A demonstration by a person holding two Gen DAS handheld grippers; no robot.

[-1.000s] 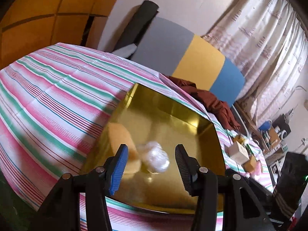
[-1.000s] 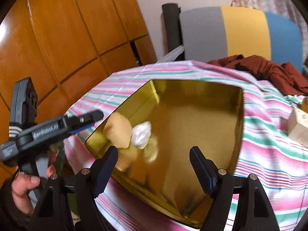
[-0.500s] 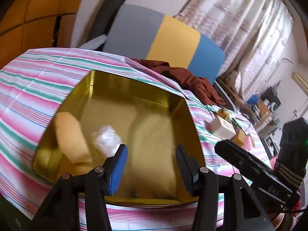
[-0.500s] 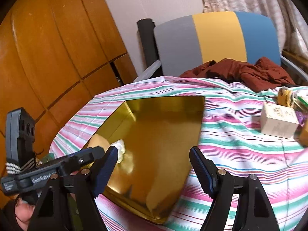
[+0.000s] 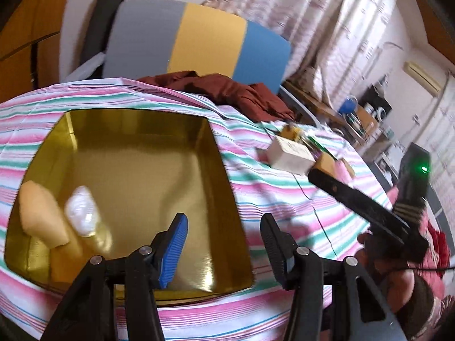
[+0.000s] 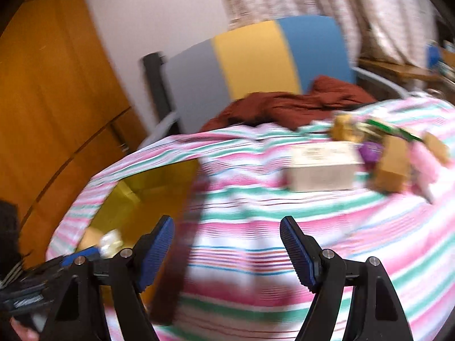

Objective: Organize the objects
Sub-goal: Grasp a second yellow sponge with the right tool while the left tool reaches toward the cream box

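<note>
A shiny gold metal tray (image 5: 148, 153) sits on a table with a pink, green and white striped cloth (image 5: 273, 199), near the table's left edge. In the tray's near left corner lie a soft yellow sponge (image 5: 39, 210) and a crinkly clear plastic lump (image 5: 81, 211), touching each other.

The left gripper (image 5: 224, 244) hangs over the tray's near right corner. Its jaws are opening and nothing is between them.

The right gripper (image 6: 227, 253) hangs over the bare striped cloth, just right of the tray. Its jaws stand wide apart and hold nothing.

Toward the far right side of the table sits a little white box (image 6: 321, 170). Just beside it is a pile of small things: a brown cardboard block (image 6: 392, 167), something purple (image 6: 369, 150) and something pink (image 6: 421, 162). They are too blurry to name.

A dark red cloth (image 6: 290, 105) is bunched at the far edge of the table. Behind it stands a chair with a grey, yellow and blue back (image 6: 256, 56).
</note>
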